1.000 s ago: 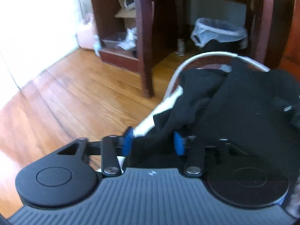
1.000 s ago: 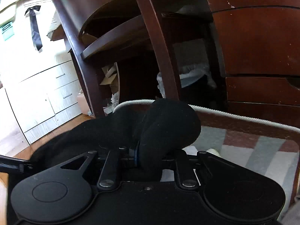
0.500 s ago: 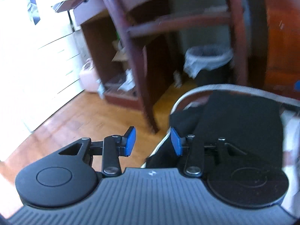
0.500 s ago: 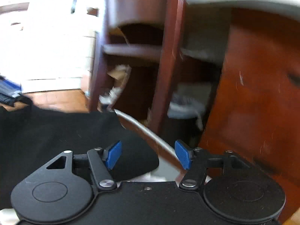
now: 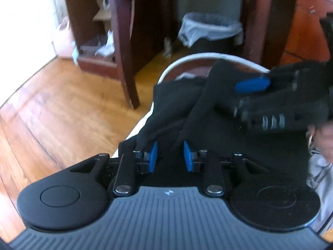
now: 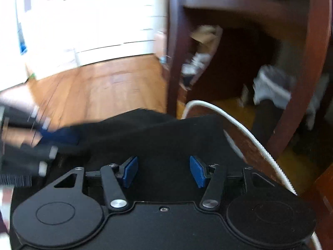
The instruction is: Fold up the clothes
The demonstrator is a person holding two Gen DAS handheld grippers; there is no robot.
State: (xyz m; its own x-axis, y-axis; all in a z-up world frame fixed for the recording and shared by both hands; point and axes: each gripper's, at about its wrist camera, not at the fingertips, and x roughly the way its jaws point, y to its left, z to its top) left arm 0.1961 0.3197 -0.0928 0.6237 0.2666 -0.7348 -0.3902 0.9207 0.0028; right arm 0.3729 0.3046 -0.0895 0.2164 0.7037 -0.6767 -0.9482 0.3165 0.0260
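Our left gripper (image 5: 169,156) hovers low over the black garment (image 5: 218,125), jaws parted with nothing clamped; a fold rises ahead of it. Our right gripper (image 6: 162,173) reaches in from the right, spread wide over the same rumpled cloth on the white-edged rug (image 6: 245,133)

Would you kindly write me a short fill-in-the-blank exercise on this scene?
1. The garment under both claws is ____ in colour.
2. The pads of the right claw stand ____, gripping nothing.
3. The floor beside the rug is made of ____.
4. The bin under the desk has a ____ liner.

Missing words: black; apart; wood; white
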